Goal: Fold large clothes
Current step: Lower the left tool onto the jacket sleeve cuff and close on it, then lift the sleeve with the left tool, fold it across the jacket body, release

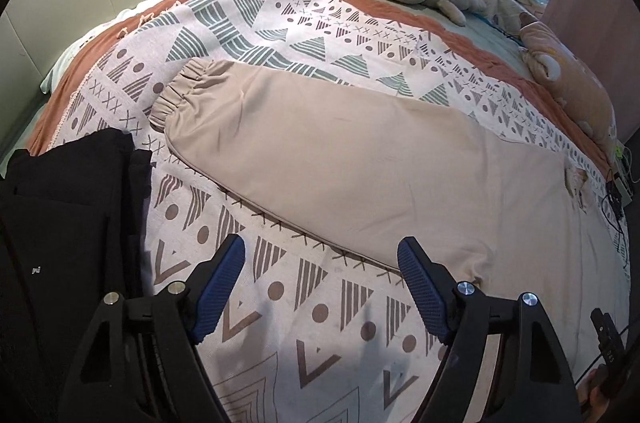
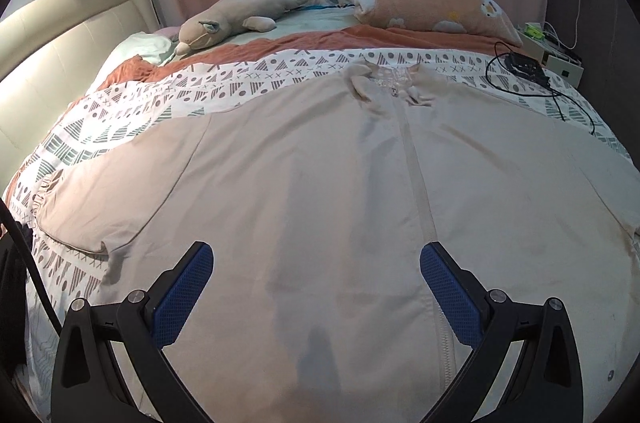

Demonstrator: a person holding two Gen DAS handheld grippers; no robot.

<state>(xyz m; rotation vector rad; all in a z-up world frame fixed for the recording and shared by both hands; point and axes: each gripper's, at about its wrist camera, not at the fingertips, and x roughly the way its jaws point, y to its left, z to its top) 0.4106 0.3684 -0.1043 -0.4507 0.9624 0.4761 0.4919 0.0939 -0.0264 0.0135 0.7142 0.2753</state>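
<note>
From the left wrist, the left gripper [image 1: 320,257] hangs with jaws spread and empty above the patterned white bedspread [image 1: 280,283], just beside the lower seam of the beige zip-front jacket's [image 1: 340,159] outstretched sleeve; a grab here could catch bedspread along with sleeve. A pile of black folded fabric [image 1: 68,223] is cut off at the left edge. From the right wrist, the right gripper [image 2: 316,263] is likewise released over the jacket's body, spread flat; its hem is hidden below the frame.
</note>
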